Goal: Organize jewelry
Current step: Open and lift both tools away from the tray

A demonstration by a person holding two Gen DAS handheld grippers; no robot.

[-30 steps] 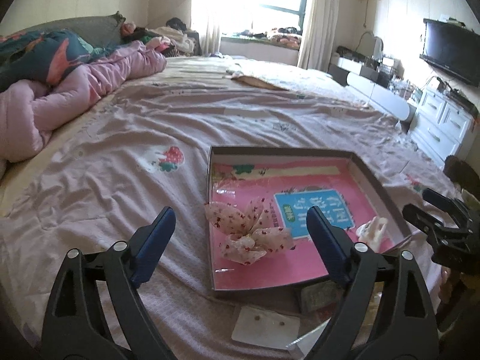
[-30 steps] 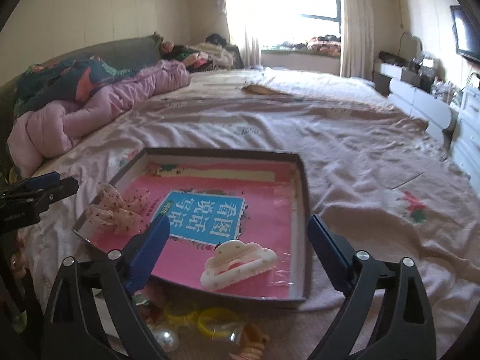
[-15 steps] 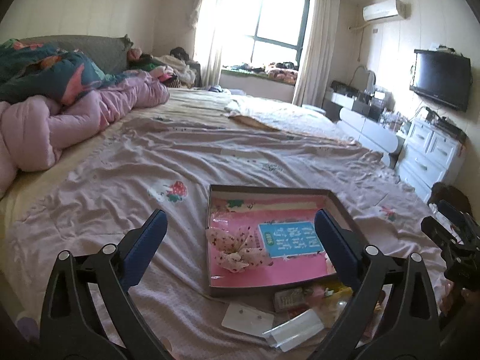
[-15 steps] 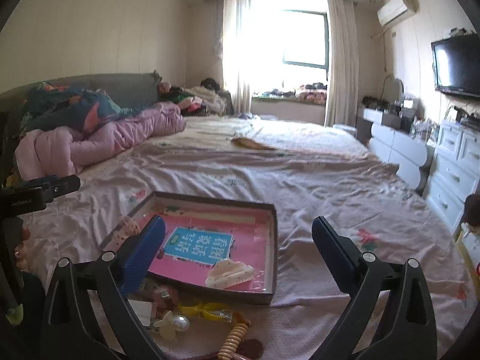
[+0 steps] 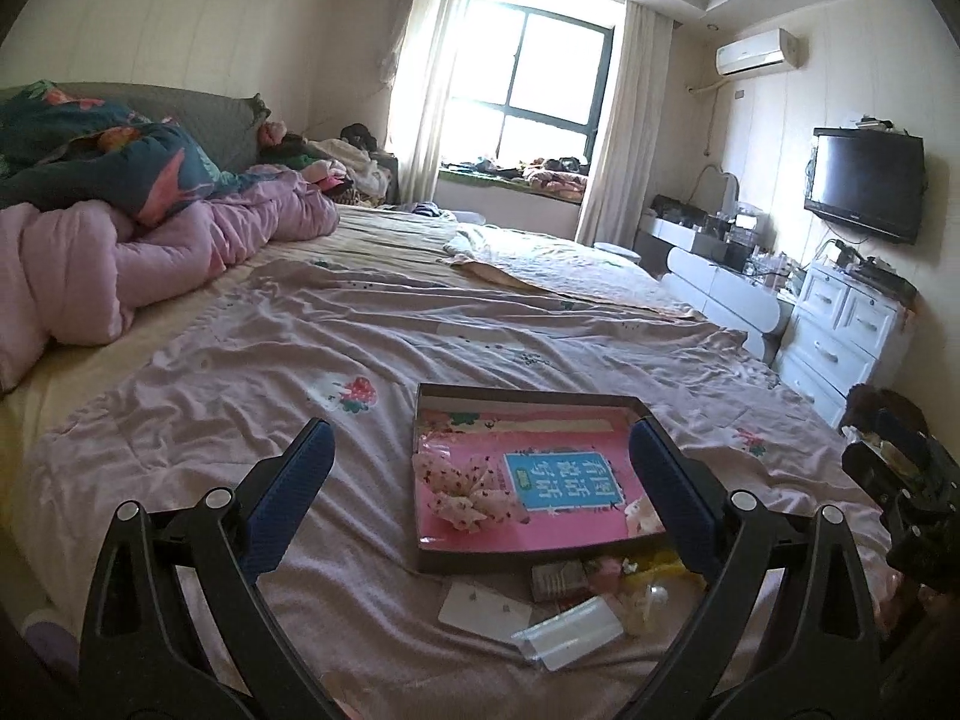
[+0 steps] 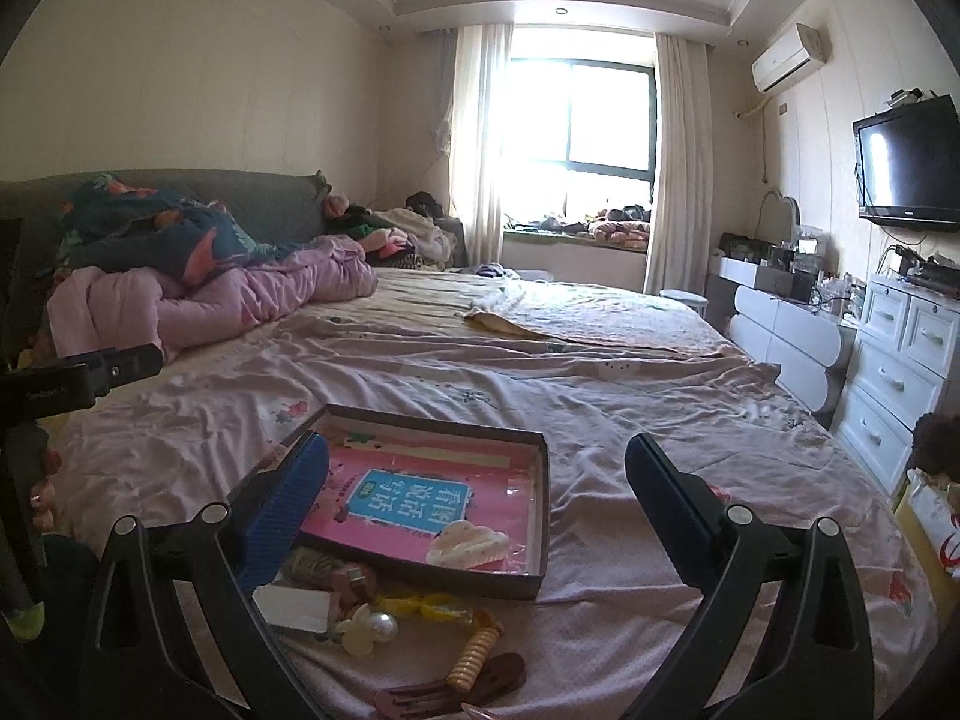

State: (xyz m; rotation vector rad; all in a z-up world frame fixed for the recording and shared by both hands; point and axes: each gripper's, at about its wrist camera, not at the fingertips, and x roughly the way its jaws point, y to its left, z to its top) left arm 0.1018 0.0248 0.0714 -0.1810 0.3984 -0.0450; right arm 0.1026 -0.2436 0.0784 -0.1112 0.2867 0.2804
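Judging by how things lie, the sorting is only partly done: a shallow box (image 5: 528, 399) sits near the bed's (image 5: 336, 324) near edge and already holds a dotted fabric bow (image 5: 468, 489) toward its left side and a cream cloud-shaped hair claw (image 6: 467, 543) at its near right corner, while a loose heap waits on the bedspread just in front of the box. In that heap, the right wrist view shows a pearl clip (image 6: 367, 630), a yellow piece (image 6: 427, 607), a ribbed amber clip (image 6: 473, 657) and a brown comb-like clip (image 6: 450, 687); the left wrist view adds a white earring card (image 5: 483, 606) and a clear packet (image 5: 567, 636). Both tools are empty and spread wide: the left hand-held gripper (image 5: 480, 492) frames the box between its blue pads, with nothing touching them, and the right hand-held gripper (image 6: 477, 507) likewise stands agape over the box's near rim. Each points slightly downward over the heap rather than at it, so the loose pieces lie low, below and between the fingers. The likely next move is a dip toward one small item, probably the pearl clip or the yellow piece, calling for a lower, steeper approach and a careful pinch, since the pieces crowd together and the soft, wrinkled spread may give way under the pads.
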